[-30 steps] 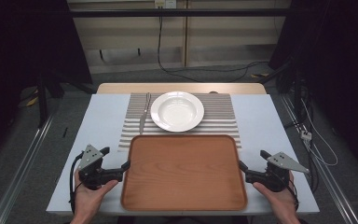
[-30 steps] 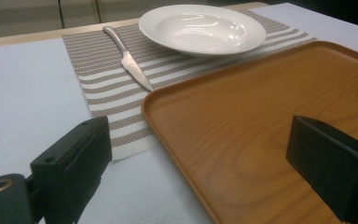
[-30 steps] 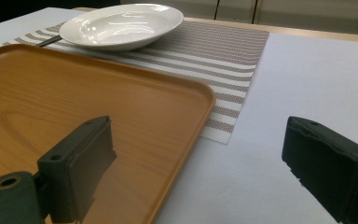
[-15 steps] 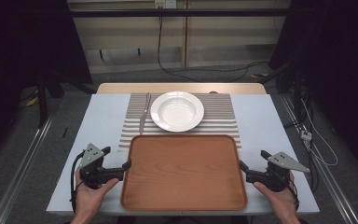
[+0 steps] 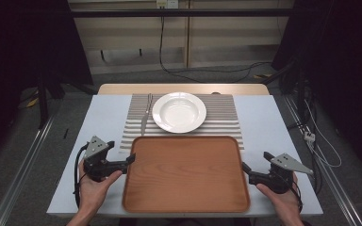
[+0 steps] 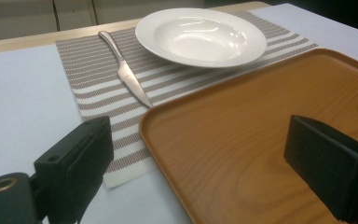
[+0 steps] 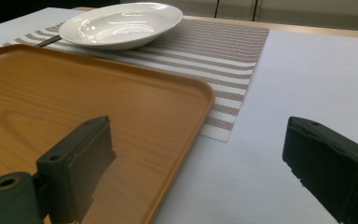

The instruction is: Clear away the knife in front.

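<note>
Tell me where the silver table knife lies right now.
In the high view, the silver table knife lies on the left part of the striped placemat, just left of the white round plate, beyond the brown wooden tray's far-left corner.

A white plate [image 5: 179,111] sits on a striped placemat [image 5: 221,120] at the middle of the table's far edge. A knife [image 5: 144,120] lies on the mat just left of the plate, its tip pointing toward the near edge.
</note>
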The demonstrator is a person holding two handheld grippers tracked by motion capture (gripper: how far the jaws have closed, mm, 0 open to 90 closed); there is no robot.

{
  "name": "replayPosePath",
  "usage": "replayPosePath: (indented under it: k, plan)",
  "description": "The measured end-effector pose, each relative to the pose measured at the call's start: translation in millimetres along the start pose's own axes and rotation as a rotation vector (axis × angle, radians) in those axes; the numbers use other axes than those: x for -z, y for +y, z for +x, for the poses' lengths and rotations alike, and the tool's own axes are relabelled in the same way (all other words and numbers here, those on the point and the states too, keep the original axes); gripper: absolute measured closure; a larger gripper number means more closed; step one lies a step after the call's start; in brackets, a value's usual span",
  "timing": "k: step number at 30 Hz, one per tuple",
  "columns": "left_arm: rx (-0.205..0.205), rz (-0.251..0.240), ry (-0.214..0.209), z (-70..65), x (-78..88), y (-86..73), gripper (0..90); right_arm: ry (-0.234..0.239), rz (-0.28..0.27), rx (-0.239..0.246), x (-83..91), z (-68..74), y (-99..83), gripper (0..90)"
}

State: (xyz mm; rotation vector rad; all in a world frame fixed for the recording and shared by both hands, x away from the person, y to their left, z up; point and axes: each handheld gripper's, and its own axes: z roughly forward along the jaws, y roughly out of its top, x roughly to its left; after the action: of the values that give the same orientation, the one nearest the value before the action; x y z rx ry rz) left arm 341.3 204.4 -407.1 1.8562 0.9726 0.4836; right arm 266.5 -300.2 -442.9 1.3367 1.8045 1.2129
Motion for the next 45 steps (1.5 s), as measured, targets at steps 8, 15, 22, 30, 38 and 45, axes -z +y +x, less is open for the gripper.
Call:
replayPosePath:
  k: [8, 15, 22, 30, 38, 45]
  plan:
    - [0.003, 0.015, -0.004, 5.4, -8.9, 13.2, 8.5, -0.001, 0.002, 0.002, -1.2, 0.6, 0.7, 8.3]
    - [0.007, 0.050, -0.014, 11.5, -20.7, 21.5, 8.9, -0.002, 0.004, -0.001, -1.5, -0.1, 0.2, 8.4]
    - [0.007, 0.066, -0.010, 16.3, -34.0, 31.9, 9.3, 0.002, 0.006, -0.001, -1.7, -0.1, 0.0, 8.4]
    - [-0.012, 0.077, 0.018, 21.8, -49.1, 51.0, 9.2, 0.004, 0.007, -0.002, -2.0, 0.3, 0.2, 8.4]
    - [-0.015, 0.112, 0.028, 28.7, -66.7, 76.0, 11.0, 0.008, 0.009, -0.005, -2.1, 0.4, 0.1, 8.5]
    - [-0.007, 0.124, 0.056, 35.7, -87.1, 92.2, 11.3, 0.010, 0.010, -0.005, -2.4, 0.9, 0.3, 8.5]
